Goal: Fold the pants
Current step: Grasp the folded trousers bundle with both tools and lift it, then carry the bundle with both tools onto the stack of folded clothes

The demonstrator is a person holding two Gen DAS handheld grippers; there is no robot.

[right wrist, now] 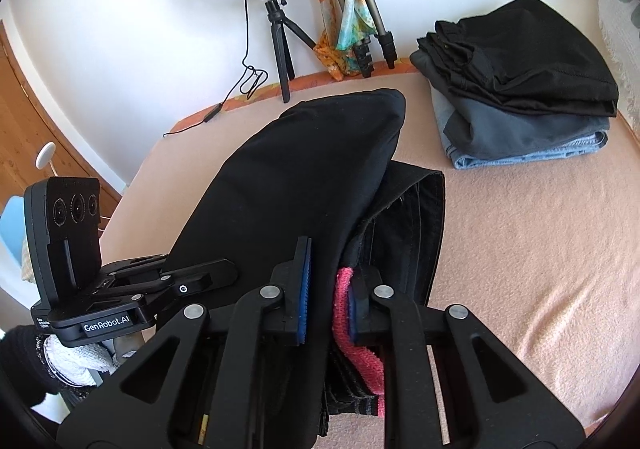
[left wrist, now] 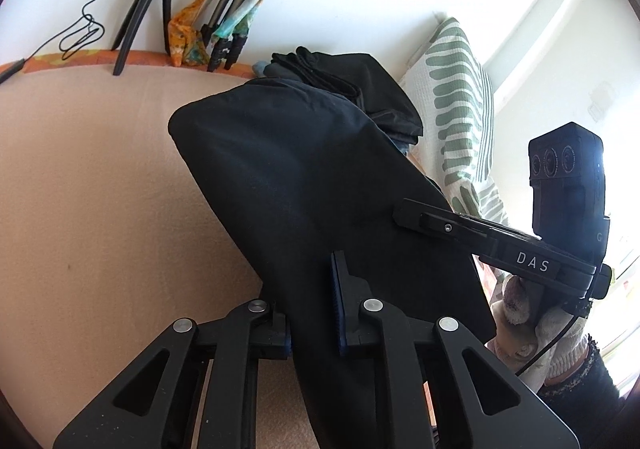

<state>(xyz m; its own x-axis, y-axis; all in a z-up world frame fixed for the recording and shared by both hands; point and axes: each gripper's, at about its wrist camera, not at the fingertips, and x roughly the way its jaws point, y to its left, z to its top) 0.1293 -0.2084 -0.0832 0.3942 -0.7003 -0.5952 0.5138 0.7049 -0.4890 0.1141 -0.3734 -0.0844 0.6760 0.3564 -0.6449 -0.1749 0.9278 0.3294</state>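
- Left wrist view: the left tool (left wrist: 312,313) is clamped on a fold of the black pants (left wrist: 304,177), lifted above the peach bed (left wrist: 88,189); the right tool (left wrist: 404,215) reaches in from the right.
- Right wrist view: the right tool (right wrist: 330,289) grips the pants (right wrist: 304,177) with a pink waistband (right wrist: 356,333), near a stack of folded clothes (right wrist: 520,89).

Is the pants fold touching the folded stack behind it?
Apart. The right wrist view shows bare pink bed between the raised pants and the stack.

Matte black claw (right wrist: 324,301) with silver pivot screws, blue ribbed pads (right wrist: 304,293), white "GenRobot.AI" lettering.
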